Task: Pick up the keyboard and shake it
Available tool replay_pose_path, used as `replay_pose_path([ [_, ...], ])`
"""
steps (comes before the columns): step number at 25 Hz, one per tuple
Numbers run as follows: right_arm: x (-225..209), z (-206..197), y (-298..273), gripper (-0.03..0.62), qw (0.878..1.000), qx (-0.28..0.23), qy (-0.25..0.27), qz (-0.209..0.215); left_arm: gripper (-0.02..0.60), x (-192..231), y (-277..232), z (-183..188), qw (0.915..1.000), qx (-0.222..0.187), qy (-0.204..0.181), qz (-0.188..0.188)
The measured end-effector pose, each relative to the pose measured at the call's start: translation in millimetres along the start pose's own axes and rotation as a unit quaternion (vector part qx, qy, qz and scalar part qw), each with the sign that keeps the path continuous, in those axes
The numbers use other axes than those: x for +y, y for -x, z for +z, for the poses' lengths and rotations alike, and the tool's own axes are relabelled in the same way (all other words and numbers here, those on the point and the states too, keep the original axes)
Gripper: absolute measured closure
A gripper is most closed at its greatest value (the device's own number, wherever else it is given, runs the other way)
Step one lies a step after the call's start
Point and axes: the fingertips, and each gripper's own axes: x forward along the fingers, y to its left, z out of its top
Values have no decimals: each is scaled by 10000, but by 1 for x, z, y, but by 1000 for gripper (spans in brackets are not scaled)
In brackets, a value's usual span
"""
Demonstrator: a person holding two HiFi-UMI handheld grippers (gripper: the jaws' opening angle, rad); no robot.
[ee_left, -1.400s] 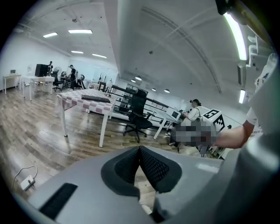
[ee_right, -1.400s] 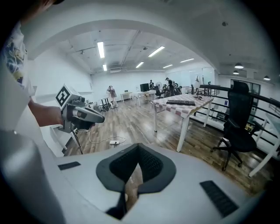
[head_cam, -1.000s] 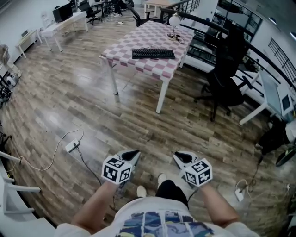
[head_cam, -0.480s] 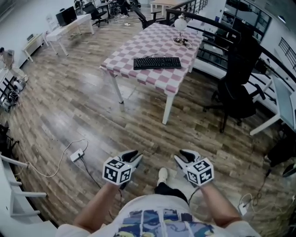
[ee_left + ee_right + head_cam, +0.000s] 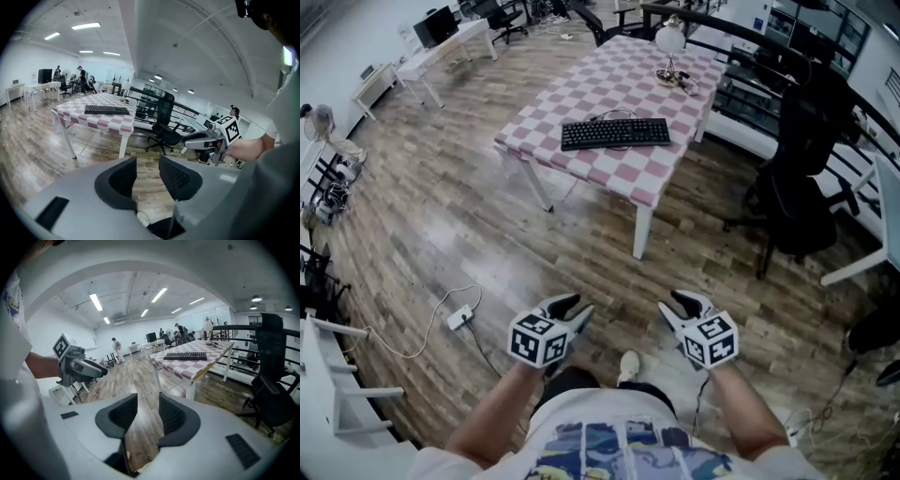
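A black keyboard (image 5: 615, 133) lies on a table with a pink-and-white checked cloth (image 5: 623, 75), some way ahead across the wooden floor. It also shows far off in the left gripper view as the keyboard (image 5: 106, 110) and in the right gripper view as the keyboard (image 5: 185, 356). My left gripper (image 5: 574, 307) and right gripper (image 5: 682, 304) hover side by side over the floor, close to my body. Both are open and their jaws are opening, with nothing between them.
A white desk lamp (image 5: 670, 42) stands at the table's far end. A black office chair (image 5: 802, 150) sits to the table's right by a railing. A power strip with a cable (image 5: 459, 317) lies on the floor at left. White desks (image 5: 431, 56) stand far left.
Both grippers' jaws have parted from nearly shut. I have walked closer to the table, which now sits lower and larger in the head view.
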Motion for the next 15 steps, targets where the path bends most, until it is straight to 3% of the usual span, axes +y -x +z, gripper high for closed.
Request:
replay_pose_path([
  [7, -51, 34, -40, 430, 9999, -76, -42, -141, 428, 51, -40, 45, 9999, -106, 76, 54],
  [15, -102, 95, -116, 413, 9983, 83, 21, -582, 423, 149, -85, 114, 9993, -299, 48, -219],
])
